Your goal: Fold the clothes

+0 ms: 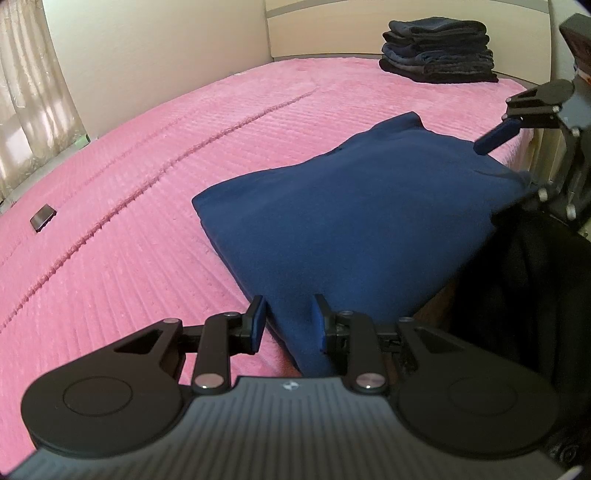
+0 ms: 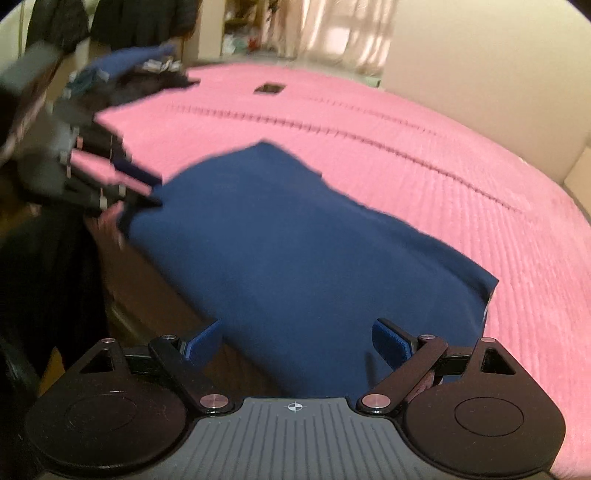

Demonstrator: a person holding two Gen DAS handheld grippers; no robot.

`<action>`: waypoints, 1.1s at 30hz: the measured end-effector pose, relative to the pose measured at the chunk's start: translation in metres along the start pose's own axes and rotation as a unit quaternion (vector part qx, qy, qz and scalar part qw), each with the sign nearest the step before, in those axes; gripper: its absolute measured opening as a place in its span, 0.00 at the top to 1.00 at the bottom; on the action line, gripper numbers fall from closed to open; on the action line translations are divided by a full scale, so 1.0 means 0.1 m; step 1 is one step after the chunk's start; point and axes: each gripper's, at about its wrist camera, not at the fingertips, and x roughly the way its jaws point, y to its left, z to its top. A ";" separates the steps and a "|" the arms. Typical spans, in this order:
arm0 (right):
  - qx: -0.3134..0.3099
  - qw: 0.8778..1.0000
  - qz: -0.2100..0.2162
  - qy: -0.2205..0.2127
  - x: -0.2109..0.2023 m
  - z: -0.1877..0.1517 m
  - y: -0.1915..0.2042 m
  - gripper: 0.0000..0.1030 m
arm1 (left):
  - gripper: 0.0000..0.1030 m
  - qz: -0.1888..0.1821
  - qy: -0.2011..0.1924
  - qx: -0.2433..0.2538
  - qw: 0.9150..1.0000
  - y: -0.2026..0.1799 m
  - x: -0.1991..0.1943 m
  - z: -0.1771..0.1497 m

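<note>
The folded garment (image 1: 354,218) lies on the bed (image 1: 147,166) at centre right of the left wrist frame, its near corner between the left tongs (image 1: 288,325) at the bottom. The right tongs (image 1: 491,142) sit over its far edge at the right (one finger shows). A stack of folded clothes (image 1: 439,51) stands on the bed at upper right, against the headboard (image 1: 332,29). A small flat object (image 1: 43,217) lies on the bed at far left.

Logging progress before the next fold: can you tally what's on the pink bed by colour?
Blue: 1, the blue garment lying partly folded, left gripper shut on its near edge
Dark: 2, the stack of folded clothes counted as one, and the small dark object
Total: 3, all on the pink bedspread
</note>
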 end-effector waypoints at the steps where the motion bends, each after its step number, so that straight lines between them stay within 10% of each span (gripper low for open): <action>1: 0.006 1.000 0.002 0.001 0.01 -0.02 -0.01 0.12 | 0.78 0.000 0.001 0.001 1.000 0.00 0.00 0.00; 14: -0.048 0.999 -0.010 0.001 0.05 -0.03 0.10 0.12 | 0.78 0.000 0.002 0.002 1.000 0.02 -0.01 0.00; 20: -0.182 0.982 -0.045 0.006 0.13 -0.09 0.32 0.12 | 0.76 0.002 -0.016 0.002 1.000 0.04 -0.08 -0.01; 24: -0.231 0.971 -0.052 0.010 0.20 -0.10 0.39 0.12 | 0.39 -0.003 -0.065 0.016 0.998 0.05 -0.29 -0.01; 27: -0.259 0.964 -0.056 0.015 0.26 -0.12 0.42 0.13 | 0.38 -0.004 -0.061 0.076 0.995 -0.06 -0.35 -0.03; 33: -0.251 0.967 -0.039 0.024 0.25 -0.05 0.37 0.63 | 0.36 0.011 -0.040 0.256 0.966 -0.52 -0.26 -0.16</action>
